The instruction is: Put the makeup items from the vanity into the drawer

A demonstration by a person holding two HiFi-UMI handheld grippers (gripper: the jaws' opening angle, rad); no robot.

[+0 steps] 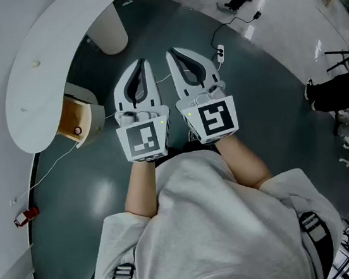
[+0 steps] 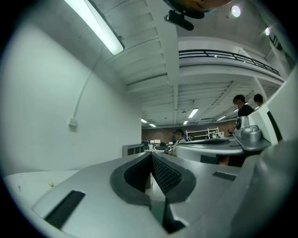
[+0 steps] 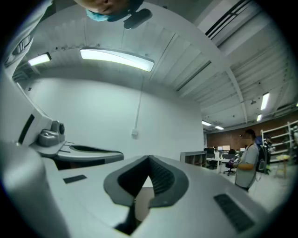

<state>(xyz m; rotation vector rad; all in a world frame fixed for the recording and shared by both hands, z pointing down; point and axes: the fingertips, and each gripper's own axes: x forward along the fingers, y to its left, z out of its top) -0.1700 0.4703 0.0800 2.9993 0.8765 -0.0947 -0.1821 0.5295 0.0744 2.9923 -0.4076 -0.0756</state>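
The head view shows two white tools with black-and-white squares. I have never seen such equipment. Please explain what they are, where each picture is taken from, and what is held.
They are hand-held grippers. A person holds both, and the marker cubes belong to them. The head view comes from a camera on the person's head, looking down at the left gripper and the right gripper. The other two pictures come from a camera on each gripper, looking along its jaws. Both are shut and hold nothing. At the left is the white vanity, with one small item on top and a wooden drawer, seemingly open, under it.
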